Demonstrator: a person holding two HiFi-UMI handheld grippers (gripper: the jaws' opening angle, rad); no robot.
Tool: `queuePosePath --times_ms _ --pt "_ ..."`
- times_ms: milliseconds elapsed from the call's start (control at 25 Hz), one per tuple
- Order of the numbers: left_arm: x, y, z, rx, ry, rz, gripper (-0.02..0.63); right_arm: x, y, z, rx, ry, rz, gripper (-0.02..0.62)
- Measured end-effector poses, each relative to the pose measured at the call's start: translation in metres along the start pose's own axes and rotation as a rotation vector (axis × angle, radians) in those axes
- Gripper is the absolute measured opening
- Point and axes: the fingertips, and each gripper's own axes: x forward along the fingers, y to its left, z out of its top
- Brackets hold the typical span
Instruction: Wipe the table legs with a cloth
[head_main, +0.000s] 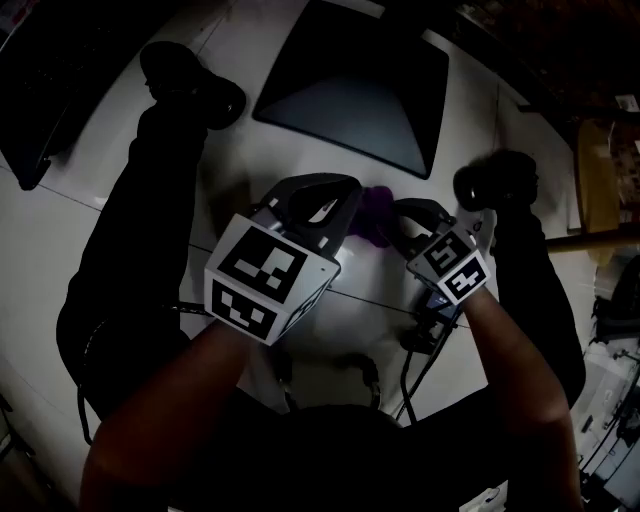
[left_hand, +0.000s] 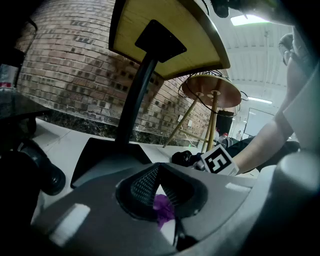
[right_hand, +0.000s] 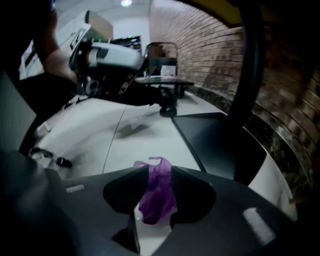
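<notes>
Left hand-held gripper (left_hand: 160, 172) has its jaws drawn together at the tips, with a small fold of the purple cloth (left_hand: 162, 207) pinched between them. The right hand-held gripper (right_hand: 160, 172) is clenched on the same cloth (right_hand: 157, 192), which bunches up between its two pads and pokes out past the tips.

From the head view, both grippers sit side by side low over the white floor (head_main: 35, 260). The left gripper (head_main: 350, 212) and the right gripper (head_main: 398, 225) face each other, and the cloth (head_main: 376, 208) spans the short gap between them. Their marker cubes (head_main: 270, 280) point back towards the person.

Just beyond the cloth lies the dark, flat base plate (head_main: 360, 90) of the table. Its black table leg (left_hand: 137, 85) rises from that plate (left_hand: 107, 155) to the pale wooden tabletop (left_hand: 170, 30) overhead. The cloth is near the plate's closest edge, but I cannot tell whether it touches it. The person's dark shoes (head_main: 190, 85) stand on the floor on either side of the plate.

A brick wall (left_hand: 65, 75) runs behind the table, with a round wooden stool (left_hand: 212, 90) further along it.
</notes>
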Motion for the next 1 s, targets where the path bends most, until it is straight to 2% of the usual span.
queuePosePath --times_ms 120,200,320,440,640,760,840,1000 --pt "0.0 0.01 0.0 -0.015 -0.01 0.002 0.017 0.03 0.0 -0.02 -0.172 0.133 0.034 0.223" --pt "0.001 0.016 -0.001 -0.03 -0.015 -0.001 0.015 0.046 -0.001 -0.035 -0.254 0.216 0.054 0.265" --pt "0.001 0.023 -0.002 -0.044 -0.014 -0.002 0.017 0.063 -0.005 -0.056 -0.381 0.332 0.086 0.285" --pt "0.002 0.023 -0.002 -0.064 -0.006 -0.007 0.015 0.07 -0.008 -0.069 -0.468 0.404 0.111 0.285" --pt "0.005 0.019 -0.004 -0.074 0.008 -0.018 0.015 0.078 -0.008 -0.077 -0.475 0.467 0.133 0.284" --pt "0.004 0.02 -0.009 -0.071 0.011 -0.02 0.017 0.082 -0.001 -0.078 -0.416 0.528 0.144 0.217" --pt "0.003 0.021 -0.011 -0.065 0.011 -0.019 0.015 0.084 0.005 -0.079 -0.417 0.552 0.14 0.174" --pt "0.004 0.017 -0.008 -0.062 0.0 -0.019 0.015 0.079 0.01 -0.081 -0.374 0.531 0.1 0.11"
